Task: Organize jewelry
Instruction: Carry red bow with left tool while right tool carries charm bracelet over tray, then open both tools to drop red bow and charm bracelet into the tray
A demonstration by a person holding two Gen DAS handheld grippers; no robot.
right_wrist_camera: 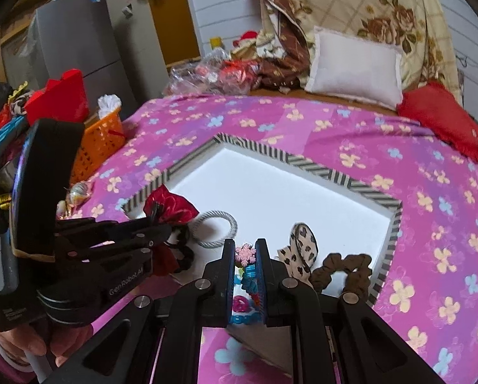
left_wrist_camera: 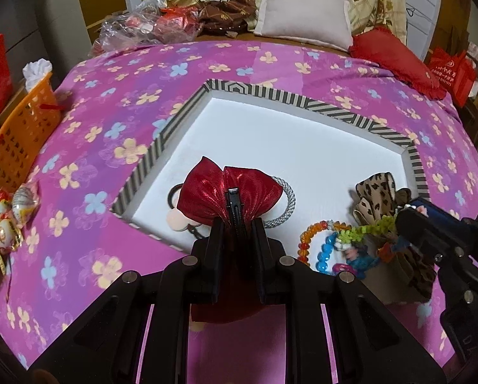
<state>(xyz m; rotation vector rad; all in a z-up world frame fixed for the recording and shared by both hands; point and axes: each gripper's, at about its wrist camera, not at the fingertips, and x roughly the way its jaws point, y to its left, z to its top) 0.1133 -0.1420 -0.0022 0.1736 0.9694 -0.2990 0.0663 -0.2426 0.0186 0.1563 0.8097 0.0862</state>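
Observation:
A shallow white box with a striped rim (left_wrist_camera: 334, 108) (right_wrist_camera: 334, 172) lies on the flowered purple bedspread. My left gripper (left_wrist_camera: 237, 224) (right_wrist_camera: 155, 216) is shut on a red satin bow clip (left_wrist_camera: 207, 192) (right_wrist_camera: 171, 203), holding it over the box's near left corner. My right gripper (right_wrist_camera: 244, 251) (left_wrist_camera: 405, 216) is shut on a colourful hair ornament with a pink snowflake (right_wrist_camera: 245, 253) at the box's near edge. Inside lie a silver rope ring (left_wrist_camera: 288, 198) (right_wrist_camera: 215, 228), a beaded bracelet (left_wrist_camera: 315, 236), a leopard bow (left_wrist_camera: 376, 188) (right_wrist_camera: 302, 240) and a brown scrunchie (right_wrist_camera: 344, 267).
An orange basket (left_wrist_camera: 18, 140) (right_wrist_camera: 101, 147) stands off the bed's left side, with wrapped sweets (left_wrist_camera: 5, 214) near it. A white pillow (left_wrist_camera: 302, 19), a red cushion (left_wrist_camera: 395, 57) and plastic bags (left_wrist_camera: 143, 28) lie at the far end. A person's hand (right_wrist_camera: 31, 345) holds the left gripper.

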